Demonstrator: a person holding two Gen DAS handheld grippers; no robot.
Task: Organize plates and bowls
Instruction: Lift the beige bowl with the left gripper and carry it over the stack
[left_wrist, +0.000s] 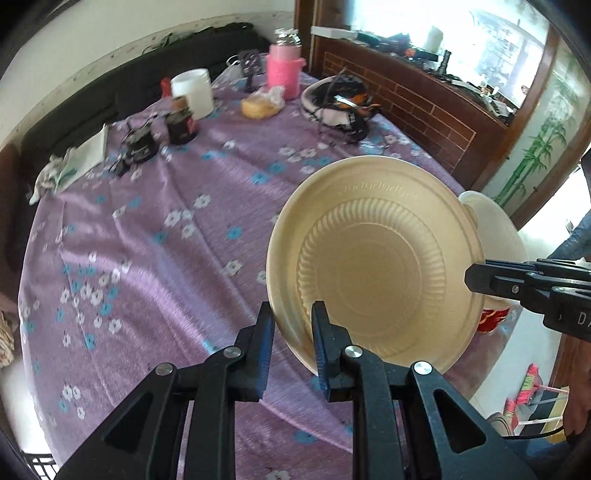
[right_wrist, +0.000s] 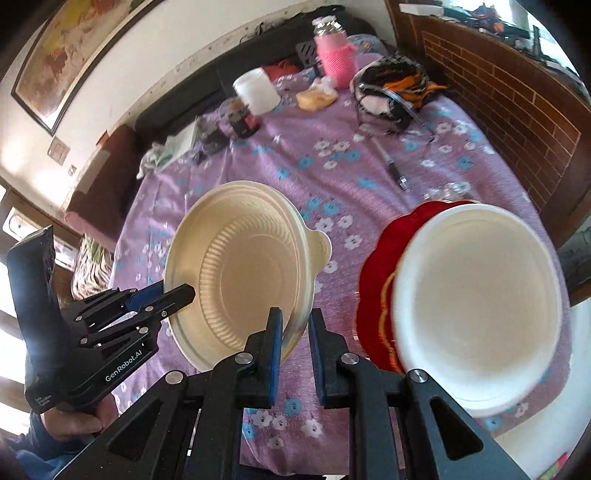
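Observation:
A cream plastic bowl (left_wrist: 373, 258) with a ribbed inside and a small rim tab hangs tilted above the purple flowered tablecloth (left_wrist: 166, 240). My left gripper (left_wrist: 291, 314) is shut on its near rim. My right gripper (left_wrist: 474, 277) reaches in from the right and is shut on the opposite rim. In the right wrist view the same bowl (right_wrist: 251, 273) has its rim pinched in my right gripper (right_wrist: 295, 317), and my left gripper (right_wrist: 184, 291) clamps its left edge. A white bowl (right_wrist: 480, 306) rests on a red scalloped plate (right_wrist: 376, 266) to the right.
At the table's far end stand a pink-sleeved bottle (left_wrist: 282, 70), a white tub (left_wrist: 192, 92), a dark jar (left_wrist: 181, 122), a bagged bun (left_wrist: 260, 103) and a cloth bundle (left_wrist: 340, 103). A thin tool (right_wrist: 393, 166) lies on the cloth. A brick-patterned partition (left_wrist: 417, 107) borders the right side.

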